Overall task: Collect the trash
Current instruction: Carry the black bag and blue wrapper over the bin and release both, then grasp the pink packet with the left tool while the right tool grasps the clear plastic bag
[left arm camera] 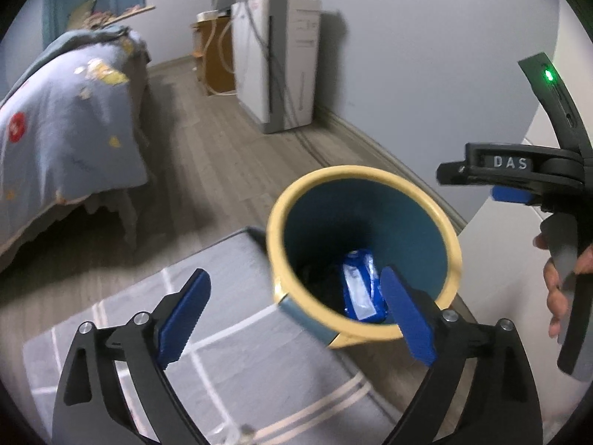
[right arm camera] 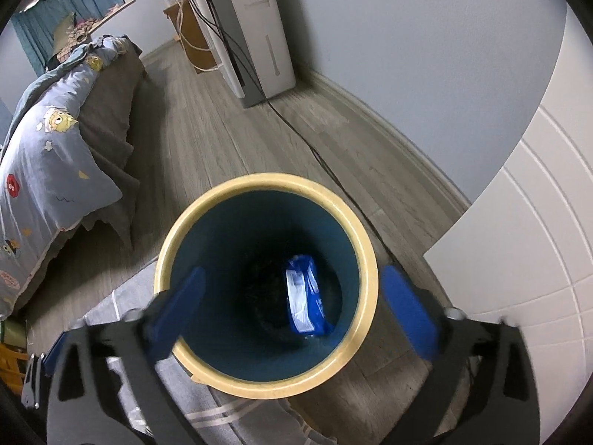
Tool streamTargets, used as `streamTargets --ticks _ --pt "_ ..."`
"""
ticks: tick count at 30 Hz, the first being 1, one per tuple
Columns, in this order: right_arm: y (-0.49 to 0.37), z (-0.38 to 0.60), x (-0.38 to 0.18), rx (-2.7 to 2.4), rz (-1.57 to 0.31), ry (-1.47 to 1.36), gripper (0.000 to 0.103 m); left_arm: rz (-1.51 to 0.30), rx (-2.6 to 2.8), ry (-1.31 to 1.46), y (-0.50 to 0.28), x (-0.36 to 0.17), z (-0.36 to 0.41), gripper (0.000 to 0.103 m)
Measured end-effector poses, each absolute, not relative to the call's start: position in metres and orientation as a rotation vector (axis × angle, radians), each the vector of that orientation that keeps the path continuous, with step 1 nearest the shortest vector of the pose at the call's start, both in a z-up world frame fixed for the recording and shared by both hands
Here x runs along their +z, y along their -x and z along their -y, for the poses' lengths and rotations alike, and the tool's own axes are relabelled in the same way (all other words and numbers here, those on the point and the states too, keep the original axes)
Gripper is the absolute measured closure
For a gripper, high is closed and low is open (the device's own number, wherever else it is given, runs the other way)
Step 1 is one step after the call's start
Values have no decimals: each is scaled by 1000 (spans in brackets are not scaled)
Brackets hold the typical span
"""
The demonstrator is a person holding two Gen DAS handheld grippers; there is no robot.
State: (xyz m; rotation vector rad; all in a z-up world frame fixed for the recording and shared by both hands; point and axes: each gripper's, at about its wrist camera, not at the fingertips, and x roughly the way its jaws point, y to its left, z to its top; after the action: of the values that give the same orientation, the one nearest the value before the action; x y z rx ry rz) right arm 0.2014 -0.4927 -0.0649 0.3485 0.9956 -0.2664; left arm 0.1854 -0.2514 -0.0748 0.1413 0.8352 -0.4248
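Round bin (right arm camera: pixel 267 378), cream rim, teal inside, on plank floor (right arm camera: pixel 229 141) at grey rug (left arm camera: pixel 229 352) edge. Glossy blue-white wrapper (right arm camera: pixel 305 296) lies at bin bottom. Right gripper (right arm camera: pixel 296 311) spread wide above bin mouth, nothing between pads. Left gripper (left arm camera: pixel 296 315) spread, empty, beside bin. Only left view shows hand (left arm camera: pixel 559 282) on right gripper's handle. Both show quilted bed (left arm camera: pixel 66 129).

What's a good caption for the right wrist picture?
Open right hand-held gripper above the blue bin, blue wrapper inside.

Wood-look floor (right arm camera: pixel 229 126), grey rug (left arm camera: pixel 229 352), teal bin (right arm camera: pixel 355 244) straddling rug's edge
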Motion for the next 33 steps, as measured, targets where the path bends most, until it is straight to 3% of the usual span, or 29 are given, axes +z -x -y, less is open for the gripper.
streamTargets --ticks 16,26,33 --pt "-187 401 -29 -77 -953 -229 6 -754 -139 -93 -126 -7 76 6" --pt "-157 325 -42 24 -1024 -216 6 -776 -13 -34 -78 -23 2 6" --pt "-129 277 -83 56 -1143 -181 6 -797 16 -15 -69 -36 -20 6"
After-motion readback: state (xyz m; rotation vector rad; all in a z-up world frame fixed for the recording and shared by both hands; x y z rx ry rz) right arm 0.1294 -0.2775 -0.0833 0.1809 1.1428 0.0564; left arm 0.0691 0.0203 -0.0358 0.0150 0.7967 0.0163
